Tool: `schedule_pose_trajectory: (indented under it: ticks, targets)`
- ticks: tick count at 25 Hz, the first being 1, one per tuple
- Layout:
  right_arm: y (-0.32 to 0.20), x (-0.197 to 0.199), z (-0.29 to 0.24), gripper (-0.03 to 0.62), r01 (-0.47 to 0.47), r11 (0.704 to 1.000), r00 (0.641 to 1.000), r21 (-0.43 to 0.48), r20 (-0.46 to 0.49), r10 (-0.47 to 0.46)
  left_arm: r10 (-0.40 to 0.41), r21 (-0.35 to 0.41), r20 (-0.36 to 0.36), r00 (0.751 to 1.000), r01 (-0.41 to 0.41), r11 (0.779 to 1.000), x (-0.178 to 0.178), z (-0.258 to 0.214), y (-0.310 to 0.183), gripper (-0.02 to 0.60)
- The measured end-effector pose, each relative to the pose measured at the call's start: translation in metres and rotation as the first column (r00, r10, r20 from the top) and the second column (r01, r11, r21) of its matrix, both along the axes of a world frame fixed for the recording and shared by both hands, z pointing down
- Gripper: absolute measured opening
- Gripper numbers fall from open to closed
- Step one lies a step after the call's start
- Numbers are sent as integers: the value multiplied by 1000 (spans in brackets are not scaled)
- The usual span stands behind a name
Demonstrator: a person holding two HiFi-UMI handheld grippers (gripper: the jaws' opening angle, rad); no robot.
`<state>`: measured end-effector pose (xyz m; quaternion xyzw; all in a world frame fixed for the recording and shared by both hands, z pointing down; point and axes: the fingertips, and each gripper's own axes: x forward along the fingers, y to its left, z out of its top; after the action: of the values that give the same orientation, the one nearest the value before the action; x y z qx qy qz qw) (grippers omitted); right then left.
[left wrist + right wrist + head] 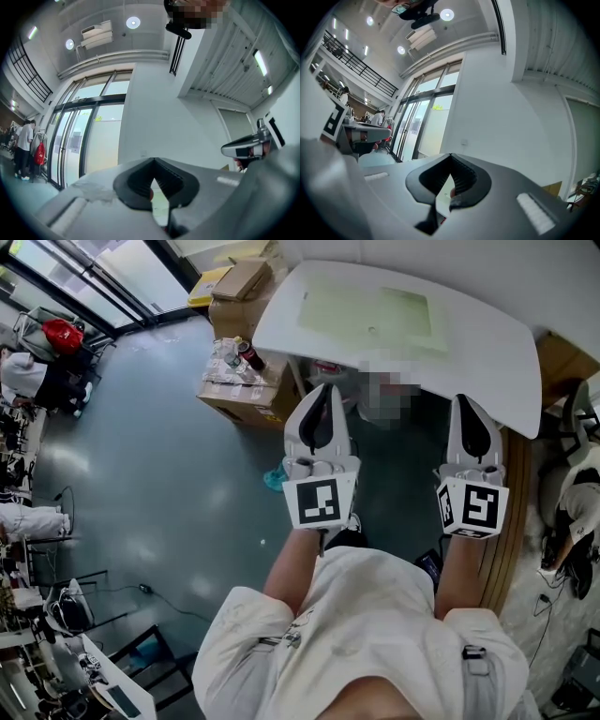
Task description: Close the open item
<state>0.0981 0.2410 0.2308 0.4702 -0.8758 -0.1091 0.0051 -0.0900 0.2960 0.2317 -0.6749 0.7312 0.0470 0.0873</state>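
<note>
My left gripper (327, 390) is held out level over the grey floor, its two jaws meeting at the tips with nothing between them. My right gripper (466, 399) is beside it, near the white table's (487, 352) front edge, also shut and empty. In the left gripper view the left gripper (153, 159) points at a white wall, tips together. In the right gripper view the right gripper (450, 155) faces the same wall, tips touching. I cannot tell which thing here is the open item; a cardboard box (242, 279) lies beyond the table's left end.
A pale green mat (370, 310) lies on the table. A cardboard carton (239, 397) with bottles and a can on top stands on the floor left of the left gripper. Glass doors (75, 140) are at the left. A wooden desk edge (511, 512) and a chair (581, 493) are on the right.
</note>
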Motion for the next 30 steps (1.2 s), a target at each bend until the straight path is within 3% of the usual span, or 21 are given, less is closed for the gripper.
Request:
schedule_pose_trajectory:
  ticks: [17, 24, 30]
  targets:
    - [-61, -52, 6, 2, -43, 999, 999, -6, 0, 43, 25, -6, -16, 1000, -25, 1000, -59, 9, -63, 2]
    - [-74, -47, 15, 2, -56, 998, 998, -7, 5, 56, 37, -5, -16, 999, -37, 999, -55, 16, -79, 2]
    - [-117, -35, 12, 2, -66, 998, 998, -1, 21, 66, 52, 11, 12, 999, -52, 999, -42, 9, -123, 2]
